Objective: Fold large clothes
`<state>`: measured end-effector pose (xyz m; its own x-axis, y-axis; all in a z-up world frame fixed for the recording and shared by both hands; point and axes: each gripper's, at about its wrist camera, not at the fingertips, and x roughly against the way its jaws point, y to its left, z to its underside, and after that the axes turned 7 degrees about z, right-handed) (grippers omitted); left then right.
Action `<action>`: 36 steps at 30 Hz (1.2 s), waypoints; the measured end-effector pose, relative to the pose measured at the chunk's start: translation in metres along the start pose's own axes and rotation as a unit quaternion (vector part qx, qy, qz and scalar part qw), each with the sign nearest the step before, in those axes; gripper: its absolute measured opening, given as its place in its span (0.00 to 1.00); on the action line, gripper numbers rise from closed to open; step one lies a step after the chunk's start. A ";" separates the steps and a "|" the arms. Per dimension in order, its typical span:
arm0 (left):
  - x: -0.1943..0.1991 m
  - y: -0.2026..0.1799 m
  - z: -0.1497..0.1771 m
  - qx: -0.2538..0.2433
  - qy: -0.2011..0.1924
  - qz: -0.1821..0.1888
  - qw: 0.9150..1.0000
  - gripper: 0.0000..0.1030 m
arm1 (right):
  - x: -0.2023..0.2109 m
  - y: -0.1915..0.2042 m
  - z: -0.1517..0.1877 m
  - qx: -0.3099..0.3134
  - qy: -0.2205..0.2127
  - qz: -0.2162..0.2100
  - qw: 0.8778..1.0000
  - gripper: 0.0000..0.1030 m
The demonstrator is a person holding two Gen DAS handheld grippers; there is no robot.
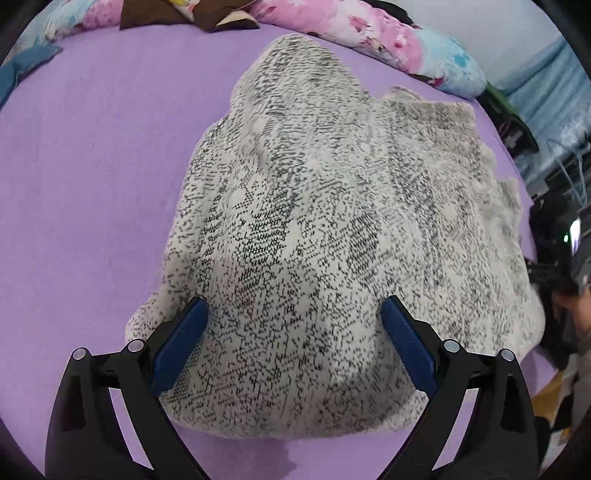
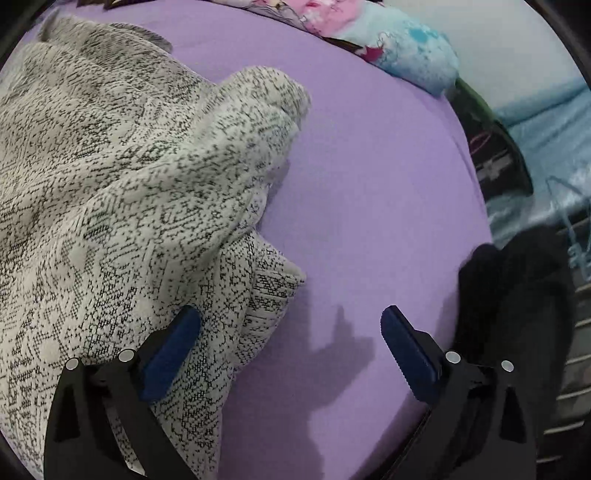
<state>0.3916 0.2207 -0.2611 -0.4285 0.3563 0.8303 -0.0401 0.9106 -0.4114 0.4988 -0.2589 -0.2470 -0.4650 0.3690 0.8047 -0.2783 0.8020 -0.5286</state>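
Observation:
A large white knit sweater [image 1: 325, 229] speckled with black lies spread on the purple bed sheet [image 1: 85, 184]. My left gripper [image 1: 293, 314] hovers over its near part with the blue-padded jaws wide apart and the knit below them, not pinched. In the right wrist view the same sweater [image 2: 122, 206] fills the left half, bunched into folds, with a ribbed cuff [image 2: 271, 291] pointing right. My right gripper [image 2: 291, 323] is open; its left pad [image 2: 173, 347] lies over the knit and its right pad [image 2: 406, 350] is over bare sheet [image 2: 369, 192].
A pink and blue floral quilt [image 1: 399, 44] runs along the far edge of the bed. Brown fabric [image 1: 207, 16] and a blue cloth [image 1: 26, 68] lie at the back left. A dark garment [image 2: 517, 314] and clutter sit past the bed's right edge.

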 end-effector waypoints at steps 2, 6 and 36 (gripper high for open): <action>-0.001 0.000 0.000 0.000 0.000 0.000 1.000 0.90 | -0.007 0.001 -0.001 0.006 -0.006 0.003 1.000 0.93; -0.001 0.001 0.001 0.001 -0.001 0.004 1.000 0.90 | -0.021 0.004 -0.009 0.006 0.004 0.003 1.000 0.94; 0.093 0.101 0.063 0.150 -0.032 0.125 0.980 0.90 | 0.158 0.070 0.090 -0.026 -0.103 0.012 0.994 0.94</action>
<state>0.2904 0.3329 -0.2490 -0.5143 0.5373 0.6685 -0.1869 0.6905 -0.6988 0.3299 -0.1867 -0.1808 -0.6348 0.2879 0.7170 -0.2248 0.8190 -0.5278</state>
